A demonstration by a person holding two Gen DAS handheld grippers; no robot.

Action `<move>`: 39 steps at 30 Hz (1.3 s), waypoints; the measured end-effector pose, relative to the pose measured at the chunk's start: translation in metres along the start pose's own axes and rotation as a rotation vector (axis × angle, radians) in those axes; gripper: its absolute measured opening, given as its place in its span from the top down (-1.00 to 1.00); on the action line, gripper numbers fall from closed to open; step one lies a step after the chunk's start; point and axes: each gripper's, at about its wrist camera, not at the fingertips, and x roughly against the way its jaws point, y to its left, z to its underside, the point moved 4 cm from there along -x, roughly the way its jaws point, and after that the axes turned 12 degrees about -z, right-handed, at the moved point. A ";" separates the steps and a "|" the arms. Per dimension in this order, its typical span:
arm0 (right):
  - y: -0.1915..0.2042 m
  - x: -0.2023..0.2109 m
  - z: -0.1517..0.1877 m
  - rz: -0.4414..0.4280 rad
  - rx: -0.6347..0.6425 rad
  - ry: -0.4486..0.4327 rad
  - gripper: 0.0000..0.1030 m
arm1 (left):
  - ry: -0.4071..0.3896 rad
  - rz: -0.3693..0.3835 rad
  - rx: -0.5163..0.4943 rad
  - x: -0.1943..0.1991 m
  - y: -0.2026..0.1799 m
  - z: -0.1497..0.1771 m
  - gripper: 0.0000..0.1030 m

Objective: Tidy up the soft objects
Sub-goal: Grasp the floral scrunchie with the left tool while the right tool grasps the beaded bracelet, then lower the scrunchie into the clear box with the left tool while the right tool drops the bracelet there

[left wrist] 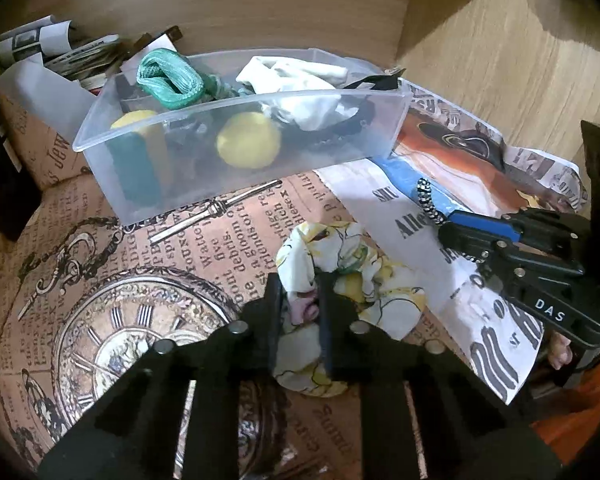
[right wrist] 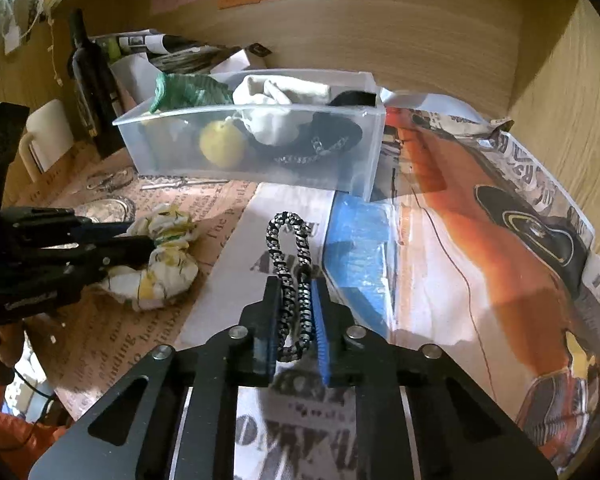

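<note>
A: Tongs first. How are the left tongs (left wrist: 300,312) set?

B: Angled down at the counter (left wrist: 112,264), with both fingers (left wrist: 274,320) closed on the floral scrunchie (left wrist: 340,276). It is cream cloth with yellow and green print, bunched up, lying on the clock-print paper (left wrist: 140,320) in front of the clear bin (left wrist: 240,156).

A: And the right tongs (right wrist: 296,320)?

B: Low as well, pointing toward that bin. The blue pads (right wrist: 320,320) pinch the black-and-white braided hair tie (right wrist: 288,248), whose loop sticks out ahead over the newspaper (right wrist: 420,280), in front of the bin and right of the scrunchie.

A: What is in the bin?

B: Behind both tongs, it holds a yellow ball (left wrist: 248,146), a green mesh scrunchie (left wrist: 168,80) at its left end, white cloth (left wrist: 300,80) in the middle and something black at the right end. Papers (left wrist: 80,60) are stacked behind the bin's left end.
</note>
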 end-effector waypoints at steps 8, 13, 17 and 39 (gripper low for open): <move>0.002 0.012 -0.021 -0.005 0.013 -0.067 0.75 | -0.087 -0.011 0.020 0.021 0.011 -0.019 0.79; 0.004 0.022 -0.043 -0.008 0.035 -0.134 0.75 | -0.159 -0.024 0.043 0.038 0.021 -0.040 0.79; 0.007 0.028 -0.062 -0.013 0.058 -0.184 0.75 | -0.224 -0.043 0.068 0.051 0.030 -0.063 0.79; -0.008 -0.016 -0.136 -0.011 0.086 -0.214 0.74 | -0.258 -0.131 0.143 0.012 0.062 -0.145 0.79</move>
